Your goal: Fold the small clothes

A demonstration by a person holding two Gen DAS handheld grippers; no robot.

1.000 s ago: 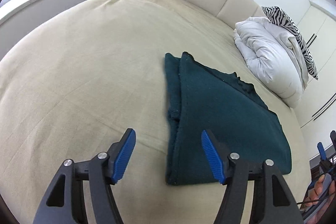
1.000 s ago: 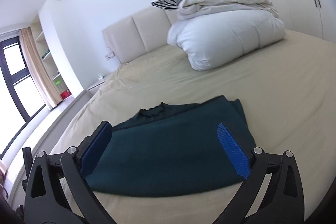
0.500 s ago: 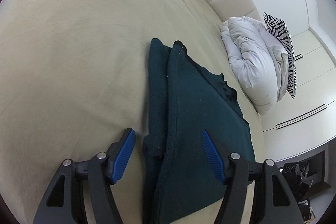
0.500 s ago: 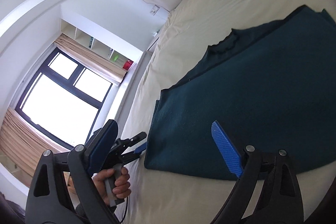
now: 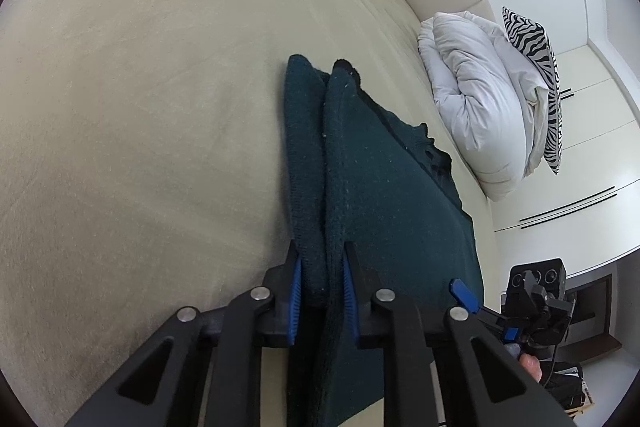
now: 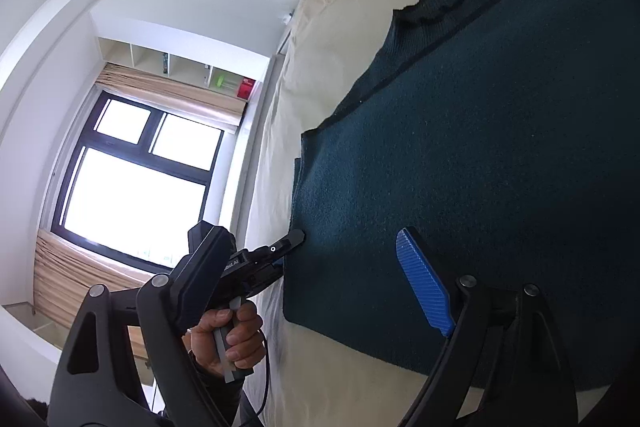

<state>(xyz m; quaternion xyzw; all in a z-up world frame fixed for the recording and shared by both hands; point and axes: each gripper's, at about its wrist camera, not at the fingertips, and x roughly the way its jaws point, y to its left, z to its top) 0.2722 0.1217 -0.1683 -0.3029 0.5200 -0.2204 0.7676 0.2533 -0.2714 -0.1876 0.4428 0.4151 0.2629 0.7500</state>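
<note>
My left gripper [image 5: 320, 291] is clamped on the near left edge of the sweater [image 5: 384, 195], which lies partly folded on the bed [image 5: 140, 87], its layered side edge running away from me toward the headboard. My right gripper [image 6: 304, 287] hangs with its jaws wide apart over the near hem, holding nothing; its blue pad [image 6: 424, 287] floats above the knit, and I judge it is not touching yet. The step in hand, as I read it, is to pinch both near corners and carry the hem up toward the collar. To do that well I want the right pinch to take every layer at the corner, as the left one seems to, so no under-layer drags behind and bunches. Then I should lift both sides level and together, keep the fabric lightly taut between them, and lay the hem down square instead of dropping it. The knit looks thick and soft, so it will likely sag in the middle if I let my hands drift together. I cannot make out how many layers the left pinch really holds, since the fingers hide the edge. The right gripper's left finger hides behind the left tool in its own view, and the sweater's far right side is cut off there.
</note>
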